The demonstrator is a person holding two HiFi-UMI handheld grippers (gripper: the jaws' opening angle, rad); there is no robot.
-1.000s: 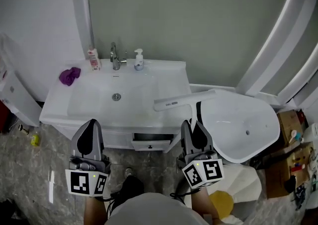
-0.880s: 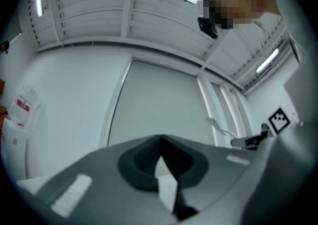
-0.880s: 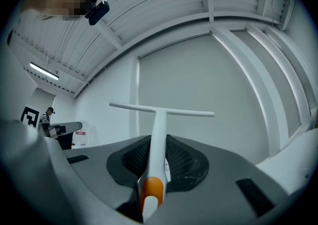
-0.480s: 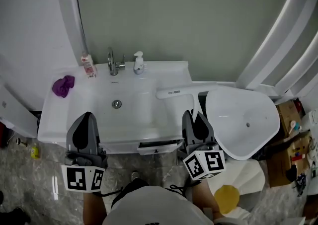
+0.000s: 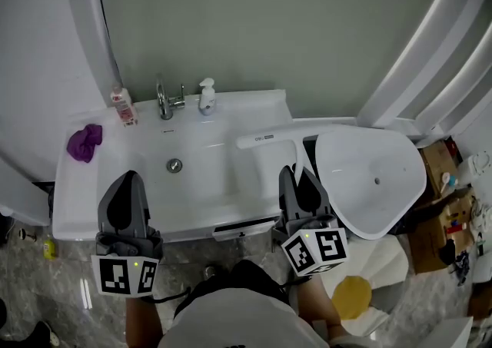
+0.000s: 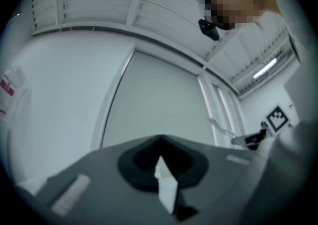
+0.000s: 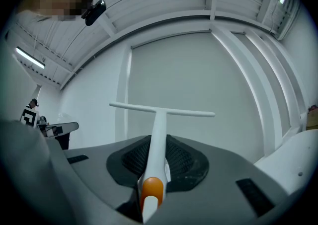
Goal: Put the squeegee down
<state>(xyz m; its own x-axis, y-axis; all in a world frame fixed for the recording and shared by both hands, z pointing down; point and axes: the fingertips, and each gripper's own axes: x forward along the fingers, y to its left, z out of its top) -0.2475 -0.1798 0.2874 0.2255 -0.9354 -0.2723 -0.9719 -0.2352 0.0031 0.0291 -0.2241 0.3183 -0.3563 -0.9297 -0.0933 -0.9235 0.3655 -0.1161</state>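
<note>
Squeegee (image 5: 283, 140) held by its handle in the closed jaws of the right gripper (image 5: 300, 179), blade ahead of them over the washstand tabletop (image 5: 257, 112) | left gripper (image 5: 123, 183) jaws closed, empty | Task: not yet set down; lowering and release remain.

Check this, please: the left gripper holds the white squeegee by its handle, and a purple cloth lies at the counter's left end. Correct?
Not the left: the right gripper holds the squeegee by its handle, as the right gripper view shows. The purple cloth is at the counter's left end.
</note>
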